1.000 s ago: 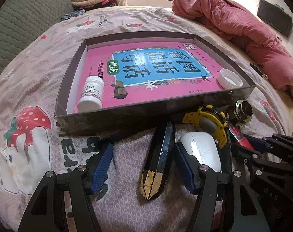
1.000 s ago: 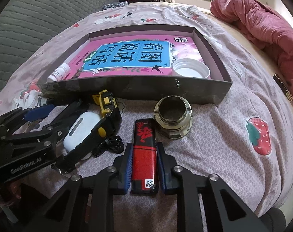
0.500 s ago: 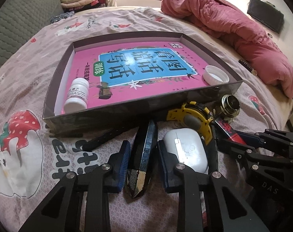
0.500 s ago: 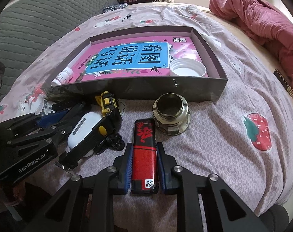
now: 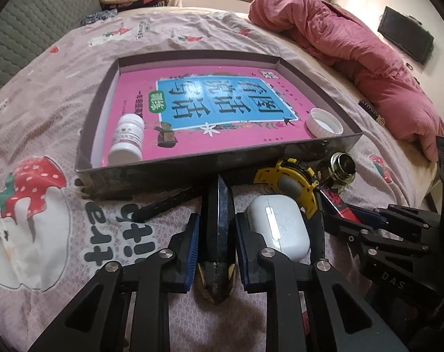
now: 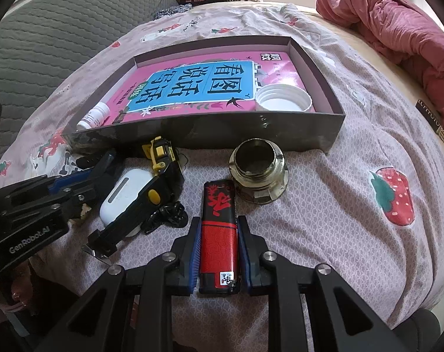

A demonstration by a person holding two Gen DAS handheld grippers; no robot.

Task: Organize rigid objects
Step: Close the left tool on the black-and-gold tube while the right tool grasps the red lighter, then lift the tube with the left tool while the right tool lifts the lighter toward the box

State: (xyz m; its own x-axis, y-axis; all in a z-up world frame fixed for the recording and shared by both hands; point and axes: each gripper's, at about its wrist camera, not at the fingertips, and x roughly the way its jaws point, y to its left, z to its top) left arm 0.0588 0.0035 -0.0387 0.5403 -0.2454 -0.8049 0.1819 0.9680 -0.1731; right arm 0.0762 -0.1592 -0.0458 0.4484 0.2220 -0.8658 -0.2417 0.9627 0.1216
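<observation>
A dark shallow box (image 5: 192, 173) (image 6: 280, 130) lies on the bed with a pink book (image 5: 210, 105), a white pill bottle (image 5: 127, 140) and a white lid (image 5: 324, 123) inside. My left gripper (image 5: 217, 234) is shut on a dark blue faceted crystal (image 5: 219, 223) in front of the box. My right gripper (image 6: 217, 252) is shut on a red and black lighter (image 6: 219, 231). Between them lie a white earbud case (image 5: 277, 226) (image 6: 123, 193), a yellow and black tape measure (image 5: 289, 182) (image 6: 160, 158) and a brass fitting (image 6: 258, 173).
A pink quilt (image 5: 353, 47) is heaped at the far right of the strawberry-print bedspread (image 5: 40, 135). A grey sofa back (image 6: 46, 35) stands on the left. A black cord (image 6: 169, 217) lies beside the tape measure. The bed edge drops off at the right.
My left gripper has closed from wide open onto the blue crystal and lifted it slightly. My right gripper has stayed shut on the lighter, barely moving.
</observation>
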